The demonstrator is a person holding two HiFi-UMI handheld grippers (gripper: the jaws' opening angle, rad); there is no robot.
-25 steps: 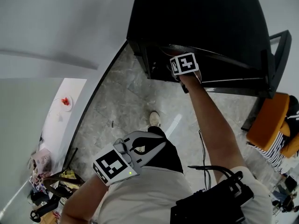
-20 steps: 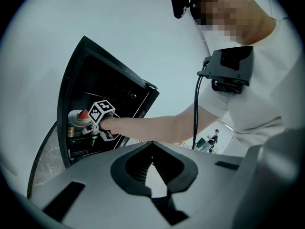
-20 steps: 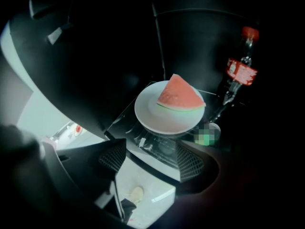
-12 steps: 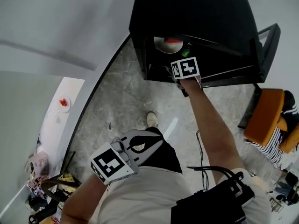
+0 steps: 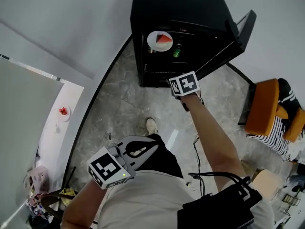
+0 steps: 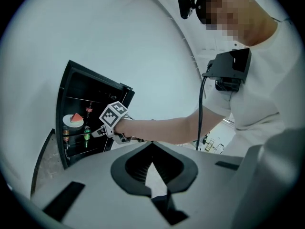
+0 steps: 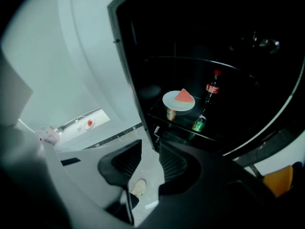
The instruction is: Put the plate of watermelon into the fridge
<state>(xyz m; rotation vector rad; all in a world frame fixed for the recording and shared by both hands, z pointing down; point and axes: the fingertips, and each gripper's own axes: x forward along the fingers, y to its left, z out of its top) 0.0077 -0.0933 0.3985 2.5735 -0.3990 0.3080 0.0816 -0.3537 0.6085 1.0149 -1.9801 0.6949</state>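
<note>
The white plate with a watermelon slice (image 5: 159, 40) rests on a shelf inside the open black fridge (image 5: 176, 8); it also shows in the right gripper view (image 7: 178, 100) and in the left gripper view (image 6: 73, 120). My right gripper (image 5: 183, 84) hangs in front of the fridge, well clear of the plate. Its jaws (image 7: 150, 149) are closing, with a gap and only floor between them. My left gripper (image 5: 152, 144) stays low by the person's waist, its jaws (image 6: 152, 144) together at the tips and empty.
The fridge door (image 5: 238, 27) stands open to the right. A green can (image 7: 198, 123), another can and a bottle (image 7: 212, 87) share the shelves. An orange chair (image 5: 267, 111) stands right. A white counter at left carries a small plate (image 5: 63, 111). The person's shoe (image 5: 151, 125) is on the floor.
My right gripper has drawn back out of the fridge toward the person, leaving the plate on the shelf. The left gripper has barely moved.
</note>
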